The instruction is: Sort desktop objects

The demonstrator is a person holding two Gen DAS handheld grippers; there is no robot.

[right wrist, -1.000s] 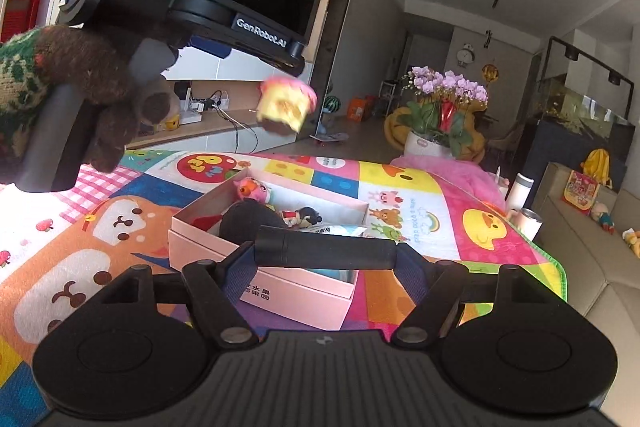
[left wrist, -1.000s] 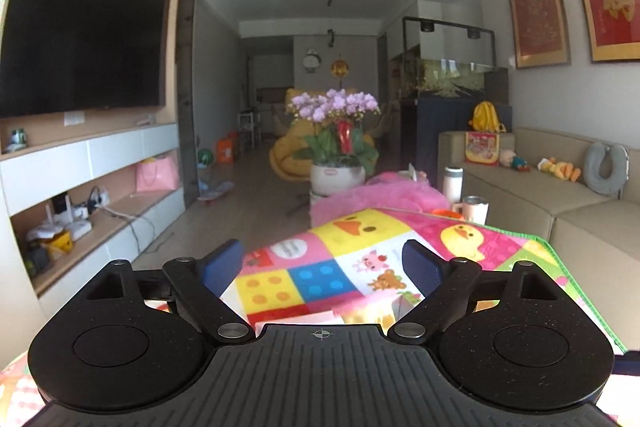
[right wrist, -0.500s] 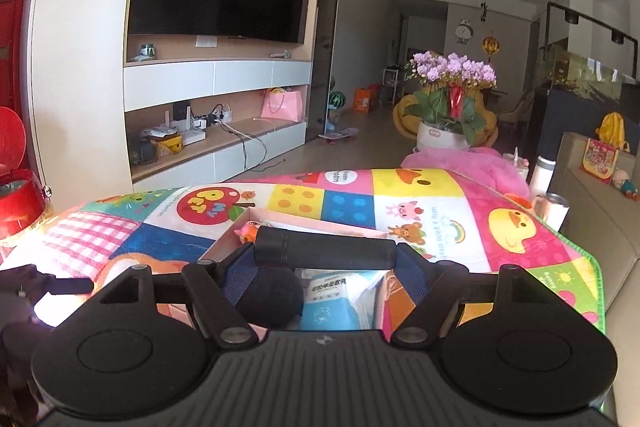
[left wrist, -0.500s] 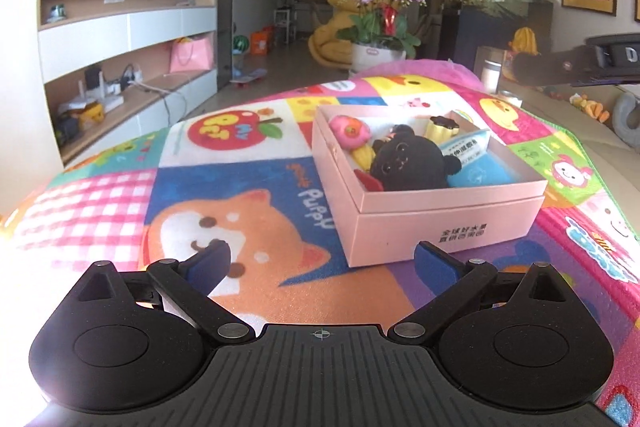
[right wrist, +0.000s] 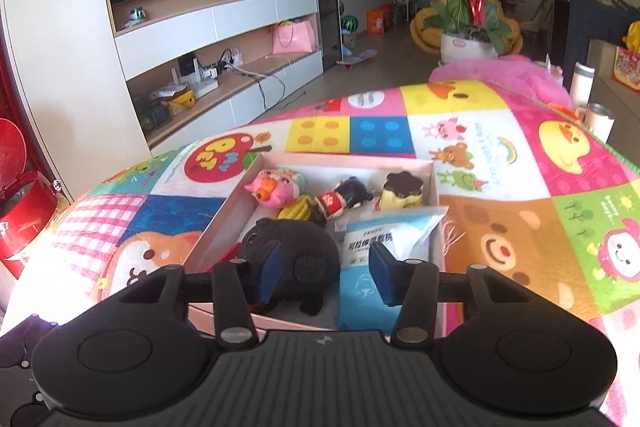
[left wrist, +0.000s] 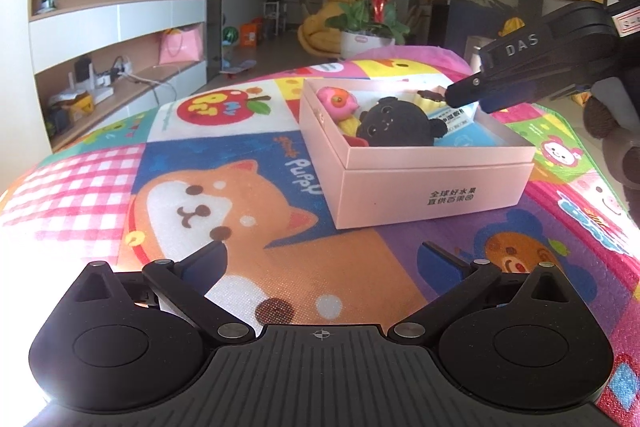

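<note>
Gone from between the right gripper's [right wrist: 322, 273] fingers is the dark cylinder it carried a second ago; its jaws are closing with nothing between them, poised over the pink box [left wrist: 420, 179] on the cartoon mat [left wrist: 248, 187]. Meanwhile the left gripper [left wrist: 324, 259] has dropped to the near mat, spread wide and empty. Collected inside for sorting: one black plush [right wrist: 292, 259], one pink toy [right wrist: 276, 185], one figurine [right wrist: 344, 199], one pudding toy [right wrist: 402, 189], one blue packet [right wrist: 384, 239].
</note>
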